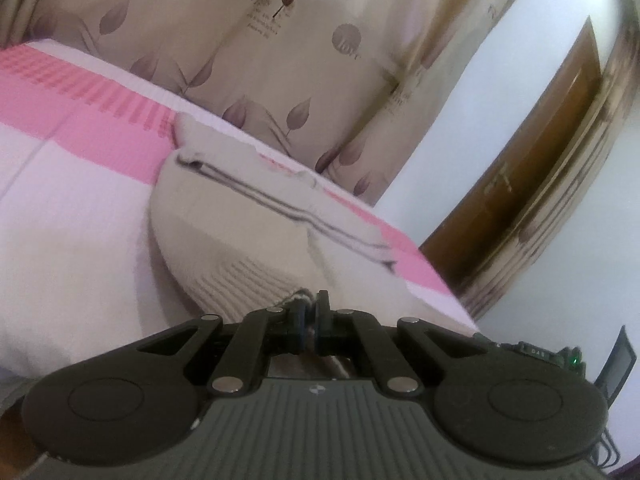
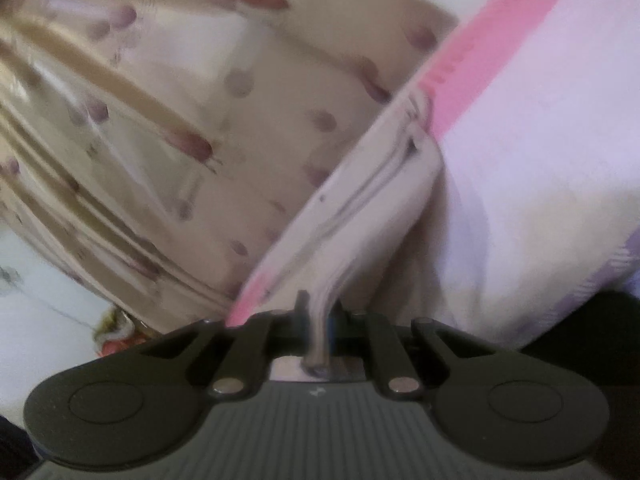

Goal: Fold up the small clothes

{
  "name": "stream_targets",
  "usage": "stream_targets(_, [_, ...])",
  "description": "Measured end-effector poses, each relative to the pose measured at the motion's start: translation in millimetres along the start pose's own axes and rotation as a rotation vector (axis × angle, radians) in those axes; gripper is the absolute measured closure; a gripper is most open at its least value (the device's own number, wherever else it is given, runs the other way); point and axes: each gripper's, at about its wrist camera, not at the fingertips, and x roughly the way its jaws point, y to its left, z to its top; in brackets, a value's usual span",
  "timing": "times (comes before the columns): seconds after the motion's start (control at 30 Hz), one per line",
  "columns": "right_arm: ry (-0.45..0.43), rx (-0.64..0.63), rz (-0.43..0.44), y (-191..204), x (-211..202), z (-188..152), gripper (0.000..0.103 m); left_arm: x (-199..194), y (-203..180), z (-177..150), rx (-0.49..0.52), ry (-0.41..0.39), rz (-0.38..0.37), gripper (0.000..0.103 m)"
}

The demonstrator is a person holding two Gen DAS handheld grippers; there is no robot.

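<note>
A small cream garment (image 1: 256,232) with two dark side stripes and a ribbed waistband lies on the pink and white bed (image 1: 80,208). My left gripper (image 1: 310,304) is shut on the garment's near waistband edge, where a dark drawstring shows. In the right wrist view the same garment (image 2: 368,200) stretches from the bed (image 2: 540,140) towards me, lifted and taut. My right gripper (image 2: 318,312) is shut on its near edge, with cloth pinched between the fingers. This view is blurred.
A beige curtain (image 1: 280,60) with purple leaf prints hangs behind the bed. A white wall and a brown wooden door (image 1: 552,160) are at the right. A dark screen-like object (image 1: 618,368) stands low at the far right.
</note>
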Motion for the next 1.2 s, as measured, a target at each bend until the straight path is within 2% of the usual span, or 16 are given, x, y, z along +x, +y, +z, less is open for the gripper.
stream_targets(0.1, [-0.023, 0.049, 0.039, 1.5, 2.4, 7.9, 0.094, 3.4, -5.4, 6.2, -0.007, -0.025, -0.008, 0.101])
stream_targets(0.27, [-0.054, 0.060, 0.061, 11.5, 15.0, 24.6, 0.094, 8.5, -18.5, 26.9, 0.015, -0.095, -0.004, 0.101])
stream_targets(0.57, [-0.096, 0.005, 0.069, 30.1, 47.4, 76.2, 0.094, 37.9, -23.2, 74.0, 0.006, -0.177, 0.023, 0.101])
stream_targets(0.7, [-0.104, -0.015, 0.059, 32.4, 68.4, 99.4, 0.094, 54.5, -22.4, 92.9, 0.020, -0.215, 0.053, 0.101])
stream_targets(0.93, [-0.111, -0.048, 0.013, 29.5, 99.3, 125.8, 0.094, 79.0, -8.9, 116.6, -0.014, -0.244, 0.088, 0.101])
stream_targets(1.2, [-0.120, -0.094, -0.042, 33.4, 129.3, 143.9, 0.094, 100.3, -7.4, 126.4, 0.056, -0.264, 0.143, 0.101])
